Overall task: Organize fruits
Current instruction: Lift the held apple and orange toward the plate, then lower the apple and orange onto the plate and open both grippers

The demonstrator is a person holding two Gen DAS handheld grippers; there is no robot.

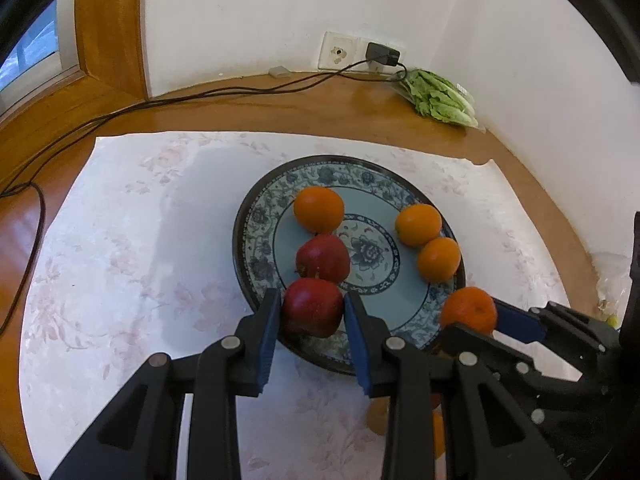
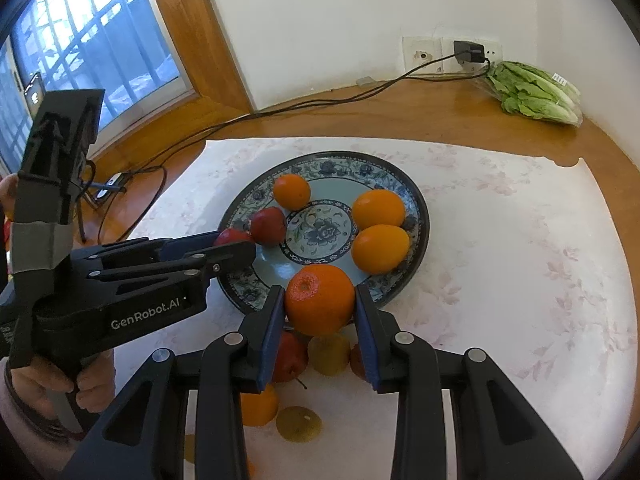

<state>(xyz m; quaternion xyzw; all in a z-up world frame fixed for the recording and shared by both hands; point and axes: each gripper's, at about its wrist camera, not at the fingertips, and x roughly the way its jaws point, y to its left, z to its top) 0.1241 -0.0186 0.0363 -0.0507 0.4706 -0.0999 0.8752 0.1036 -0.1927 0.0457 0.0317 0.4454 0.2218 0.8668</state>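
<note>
Wooden counter [image 1: 280,108] with floral cloth [image 1: 120,240]. Left tool [image 1: 310,312] clenched on red apple [image 1: 313,307] at plate [image 1: 280,200] near rim. Right tool [image 2: 320,306] clenched on tangerine [image 2: 320,299] over near rim; three oranges and one apple rest on plate.

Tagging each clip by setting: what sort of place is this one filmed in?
Probably a home dining or kitchen corner. A wooden table carries a floral cloth and a patterned plate of fruit, a bag of lettuce lies by a wall socket, and a wood-framed window is beside it.
</note>
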